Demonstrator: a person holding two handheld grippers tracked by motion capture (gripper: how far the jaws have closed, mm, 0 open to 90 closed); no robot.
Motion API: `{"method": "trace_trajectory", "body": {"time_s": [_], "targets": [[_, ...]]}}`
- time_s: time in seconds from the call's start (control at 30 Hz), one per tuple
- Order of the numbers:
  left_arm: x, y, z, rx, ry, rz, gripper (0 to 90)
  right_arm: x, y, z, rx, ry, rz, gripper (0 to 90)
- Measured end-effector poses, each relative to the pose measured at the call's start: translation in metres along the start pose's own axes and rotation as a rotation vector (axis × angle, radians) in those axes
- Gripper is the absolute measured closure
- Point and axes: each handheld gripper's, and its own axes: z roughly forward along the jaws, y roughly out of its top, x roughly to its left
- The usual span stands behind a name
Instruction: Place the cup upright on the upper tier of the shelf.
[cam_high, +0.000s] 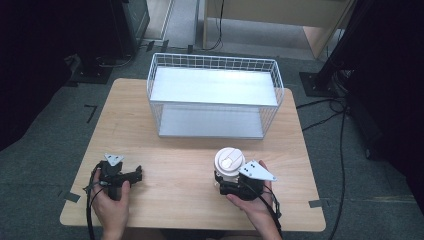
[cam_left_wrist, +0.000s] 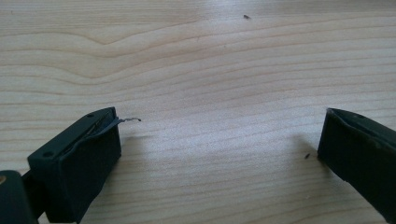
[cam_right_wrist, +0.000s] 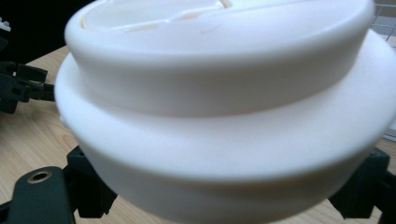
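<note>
A white cup with a white lid (cam_high: 229, 161) stands upright at the front right of the wooden table (cam_high: 185, 165). My right gripper (cam_high: 226, 181) is shut on the cup below its lid, held from the near side by a hand. In the right gripper view the lidded cup (cam_right_wrist: 224, 107) is very close, with a black jaw on each side of its body. My left gripper (cam_high: 136, 174) lies low at the front left of the table, open. In the left gripper view its jaws (cam_left_wrist: 219, 135) stand wide apart over bare wood with nothing between them.
A white wire basket (cam_high: 214, 61) with grey shelf panels sits at the back middle of the table, its open side facing me. Cables run across the floor on the right. Dark stands and furniture ring the table.
</note>
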Motion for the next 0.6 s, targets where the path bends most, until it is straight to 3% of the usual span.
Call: {"method": "trace_trajectory", "body": {"time_s": [0.2,0.47,0.6], "targets": [[0.0,0.0,0.0,0.0,0.0,0.0,0.0,0.0013,0.0011,0.004,-0.01,-0.005,0.004,14.7],[0.0,0.0,0.0,0.0,0.0,0.0,0.0,0.0091,0.002,0.0049,-0.048,-0.028,-0.039,16.4],[0.0,0.0,0.0,0.0,0.0,0.0,0.0,0.0097,0.0059,0.0027,-0.071,-0.029,-0.023,16.4]]}}
